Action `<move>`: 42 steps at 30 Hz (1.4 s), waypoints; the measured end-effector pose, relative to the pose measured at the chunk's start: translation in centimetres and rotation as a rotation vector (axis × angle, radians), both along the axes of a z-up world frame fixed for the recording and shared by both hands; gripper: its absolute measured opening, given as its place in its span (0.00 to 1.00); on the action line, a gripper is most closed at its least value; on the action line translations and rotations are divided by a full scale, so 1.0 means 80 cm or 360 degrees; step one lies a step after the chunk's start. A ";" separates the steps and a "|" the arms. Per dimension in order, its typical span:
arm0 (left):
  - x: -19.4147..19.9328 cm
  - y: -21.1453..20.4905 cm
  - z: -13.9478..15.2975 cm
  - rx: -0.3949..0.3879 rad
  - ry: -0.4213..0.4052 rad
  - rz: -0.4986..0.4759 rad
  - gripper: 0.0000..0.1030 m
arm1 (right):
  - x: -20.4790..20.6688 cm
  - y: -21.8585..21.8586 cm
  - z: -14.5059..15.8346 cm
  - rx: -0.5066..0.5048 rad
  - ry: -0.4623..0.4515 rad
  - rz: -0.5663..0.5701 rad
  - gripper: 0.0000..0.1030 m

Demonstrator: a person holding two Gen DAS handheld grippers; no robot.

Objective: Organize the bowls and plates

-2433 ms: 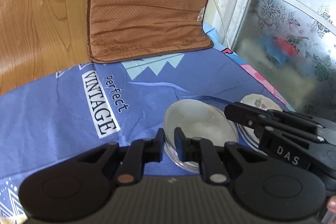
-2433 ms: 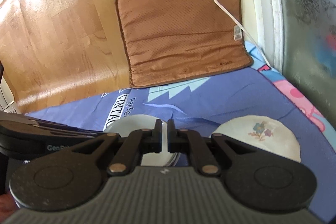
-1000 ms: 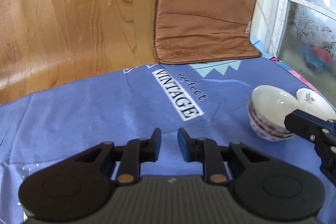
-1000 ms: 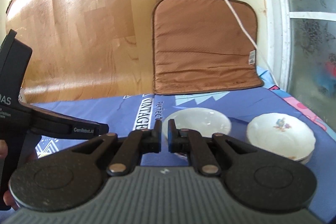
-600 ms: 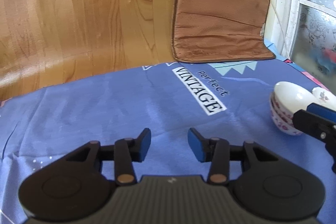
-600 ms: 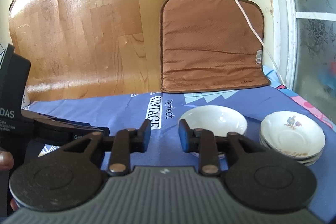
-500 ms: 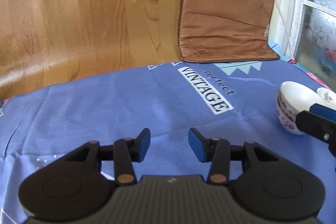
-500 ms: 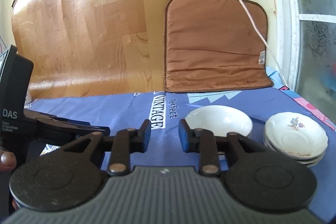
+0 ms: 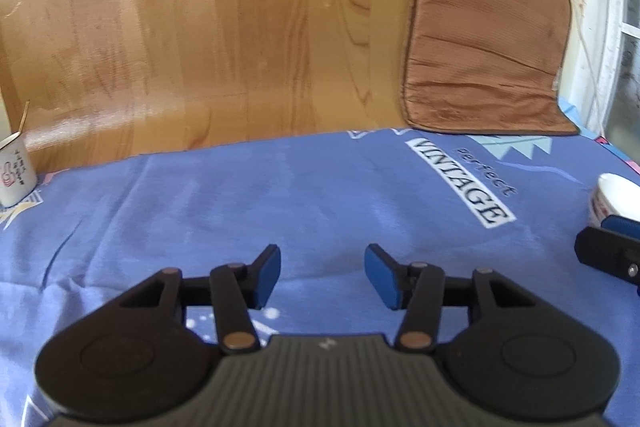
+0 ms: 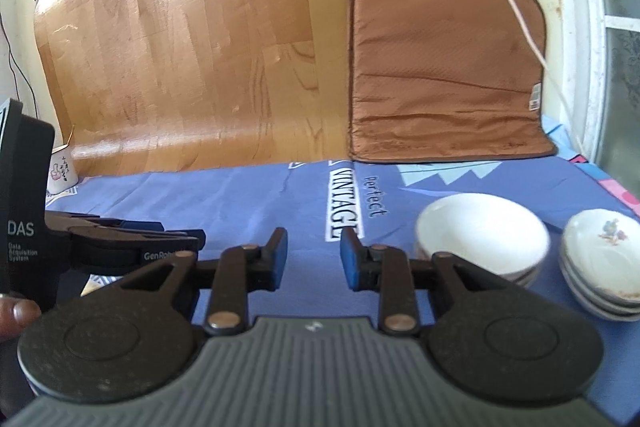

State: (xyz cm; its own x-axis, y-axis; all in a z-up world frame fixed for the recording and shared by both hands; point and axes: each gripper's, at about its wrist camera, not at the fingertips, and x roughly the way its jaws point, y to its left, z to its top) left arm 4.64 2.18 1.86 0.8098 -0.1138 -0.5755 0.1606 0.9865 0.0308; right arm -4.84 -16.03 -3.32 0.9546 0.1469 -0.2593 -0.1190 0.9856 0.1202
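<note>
A stack of white bowls [image 10: 480, 231] sits on the blue cloth [image 10: 248, 199] at the right, and a stack of flowered plates [image 10: 600, 251] stands just right of it. The bowls' edge shows at the far right of the left wrist view [image 9: 618, 199]. My right gripper [image 10: 312, 255] is open and empty, held left of and nearer than the bowls. My left gripper [image 9: 322, 273] is open and empty over bare cloth [image 9: 280, 195]; it also shows at the left of the right wrist view [image 10: 120, 243]. The right gripper's tip [image 9: 608, 255] shows at the left wrist view's right edge.
A small white cup [image 9: 14, 171] stands at the cloth's far left, also seen in the right wrist view [image 10: 62, 167]. A brown cushion [image 10: 444, 67] leans on the back wall with a white cable [image 10: 520, 7] across it. A wood-pattern sheet [image 9: 192, 27] covers the wall. A window frame [image 10: 580, 27] is at right.
Both grippers have opened and pulled back and to the left, away from the stacked bowls and plates. The left gripper has swung left, so the bowls sit at its view's right edge.
</note>
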 end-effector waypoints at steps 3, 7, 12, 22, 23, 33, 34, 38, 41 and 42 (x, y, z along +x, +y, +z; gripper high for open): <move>0.002 0.010 -0.003 -0.0029 -0.0010 0.0027 0.48 | 0.008 0.010 0.000 0.0012 0.0006 0.0013 0.31; 0.003 0.015 -0.007 -0.0018 -0.0027 0.0044 0.49 | 0.015 0.022 -0.003 0.0008 0.0010 0.0013 0.31; 0.002 0.016 -0.009 -0.0031 -0.0035 0.0033 0.50 | 0.022 0.032 -0.006 -0.0012 0.0027 0.0025 0.31; -0.005 0.011 -0.006 -0.0037 -0.0050 -0.0028 0.51 | 0.011 0.022 0.000 0.0014 -0.0002 -0.0037 0.32; -0.006 0.009 -0.006 -0.0033 -0.0052 -0.0037 0.51 | 0.007 0.017 0.001 0.0028 -0.0004 -0.0055 0.33; -0.019 -0.017 0.000 -0.0125 0.0024 -0.0242 0.55 | -0.032 -0.042 0.001 0.0089 -0.0024 -0.0253 0.38; -0.020 -0.022 0.003 -0.0138 0.0036 -0.0275 0.55 | -0.035 -0.050 0.001 0.0104 -0.0023 -0.0283 0.39; -0.021 -0.050 0.019 -0.0210 0.0103 -0.0432 0.55 | -0.043 -0.092 0.003 0.0168 -0.0019 -0.0394 0.41; -0.016 -0.076 0.033 -0.0284 0.0166 -0.0540 0.57 | -0.044 -0.119 0.009 0.0222 0.0005 -0.0412 0.42; -0.012 -0.087 0.038 -0.0323 0.0204 -0.0583 0.58 | -0.041 -0.127 0.011 0.0236 0.0035 -0.0390 0.42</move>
State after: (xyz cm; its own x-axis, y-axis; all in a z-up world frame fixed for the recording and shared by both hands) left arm 3.69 -4.75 4.92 0.6187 -0.5011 -0.6051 0.4907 0.8479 -0.2005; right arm -8.16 -26.15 -2.43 0.9607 -0.0494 -0.2731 0.1245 0.9562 0.2650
